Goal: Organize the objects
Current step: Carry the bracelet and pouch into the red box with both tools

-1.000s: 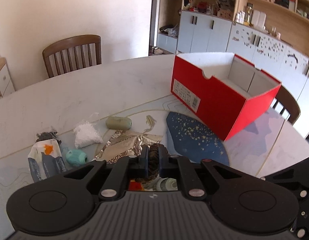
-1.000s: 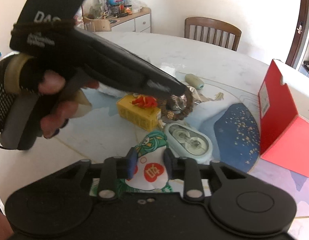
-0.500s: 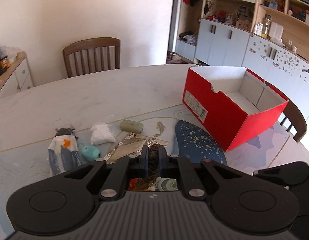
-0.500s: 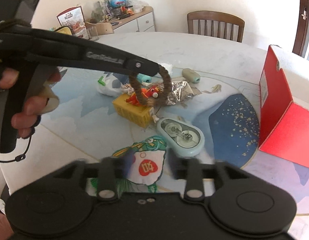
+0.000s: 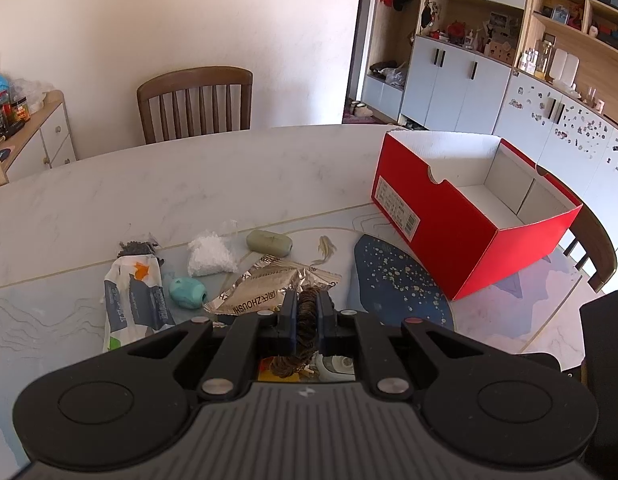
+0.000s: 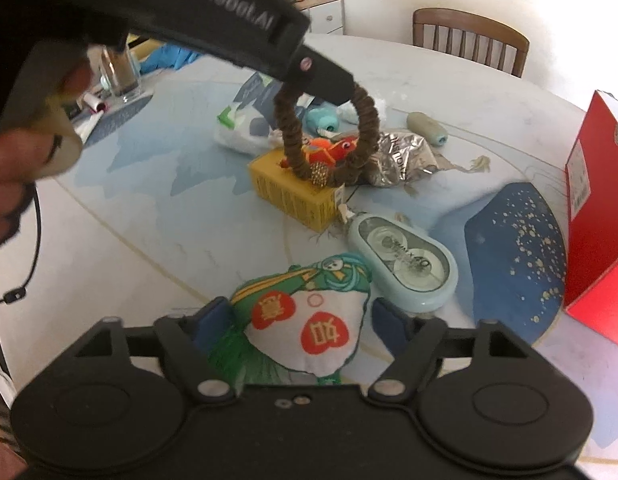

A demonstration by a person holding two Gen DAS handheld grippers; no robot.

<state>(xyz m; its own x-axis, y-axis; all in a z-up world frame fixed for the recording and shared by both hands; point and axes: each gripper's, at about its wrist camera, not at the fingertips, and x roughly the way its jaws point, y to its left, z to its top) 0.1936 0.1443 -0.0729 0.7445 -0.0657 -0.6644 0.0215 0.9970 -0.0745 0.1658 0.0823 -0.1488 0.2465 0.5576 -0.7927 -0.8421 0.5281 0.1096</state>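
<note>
While right tool (image 6: 303, 320) gapes, left tool (image 5: 307, 312) pinches fuzzy brown ring (image 6: 329, 136).

Left wrist view: the gripper body hides most of the brown hair ring (image 5: 300, 338), the yellow box (image 5: 275, 374) and the pale green tape dispenser (image 5: 335, 364), each seen only through the gap beneath the fingers; the label (image 5: 397, 208) on the red box (image 5: 449, 236) is too small to read. Right wrist view: the red box (image 6: 597, 216) is cut off by the right edge; the left gripper (image 6: 351, 94) covers the top of the hair ring (image 6: 329, 136); the orange toy (image 6: 333, 150) is partly hidden behind that ring; items on the far cabinet (image 6: 325, 10) are blurred.
</note>
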